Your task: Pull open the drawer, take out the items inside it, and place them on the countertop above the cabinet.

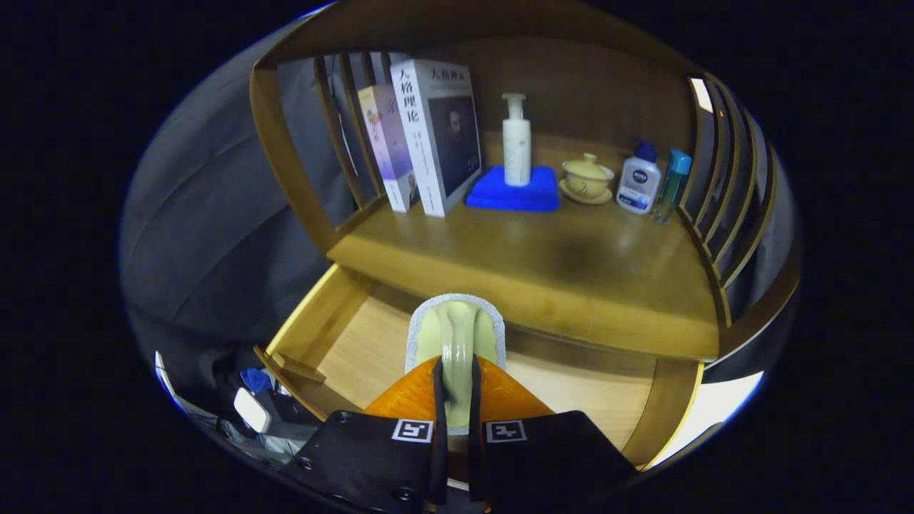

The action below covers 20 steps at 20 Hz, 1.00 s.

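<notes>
Your gripper [455,400] tipped down over the open drawer [343,343], fingers clenched on the scrubbing brush [457,335] handle, countertop [543,264] just beyond, books [428,135], pump bottle [516,143] on blue cloth [514,191], lidded cup [587,178] behind.

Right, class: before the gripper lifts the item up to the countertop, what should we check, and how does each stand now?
1. Wooden drawer pulled open: ok.
2. Gripper shut on the pale green handled scrubbing brush with grey pad: ok.
3. Brush lifted off the drawer floor: cannot tell.
4. Bare wooden countertop in front of the blue folded cloth: ok.
5. Other items left in the drawer: cannot tell.
</notes>
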{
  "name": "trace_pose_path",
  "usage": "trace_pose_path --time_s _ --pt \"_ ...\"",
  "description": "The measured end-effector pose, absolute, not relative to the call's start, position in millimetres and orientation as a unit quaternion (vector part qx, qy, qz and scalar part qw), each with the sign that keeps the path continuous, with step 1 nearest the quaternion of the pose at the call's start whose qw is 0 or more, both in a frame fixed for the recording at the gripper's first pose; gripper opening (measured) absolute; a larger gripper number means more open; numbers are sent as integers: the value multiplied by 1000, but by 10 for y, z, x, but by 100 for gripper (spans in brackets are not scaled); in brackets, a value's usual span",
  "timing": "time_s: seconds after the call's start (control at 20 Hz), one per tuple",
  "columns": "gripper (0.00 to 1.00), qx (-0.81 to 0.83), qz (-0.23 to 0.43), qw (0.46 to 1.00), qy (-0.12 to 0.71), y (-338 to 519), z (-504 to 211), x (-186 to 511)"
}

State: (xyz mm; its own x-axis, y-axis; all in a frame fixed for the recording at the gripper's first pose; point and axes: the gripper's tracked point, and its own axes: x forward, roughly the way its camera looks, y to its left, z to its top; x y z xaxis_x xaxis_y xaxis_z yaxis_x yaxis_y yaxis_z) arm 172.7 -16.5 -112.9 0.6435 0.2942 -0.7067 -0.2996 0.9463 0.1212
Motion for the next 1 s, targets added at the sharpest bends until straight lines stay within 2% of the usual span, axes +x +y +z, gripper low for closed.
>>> trace_pose_path --time_s 0.5,0.9,1.0 --pt "13 -11 81 925 371 -510 -819 2689" --pt "13 3 28 916 400 -762 -1080 3102" --pt "16 20 23 918 395 -750 -1089 3134"
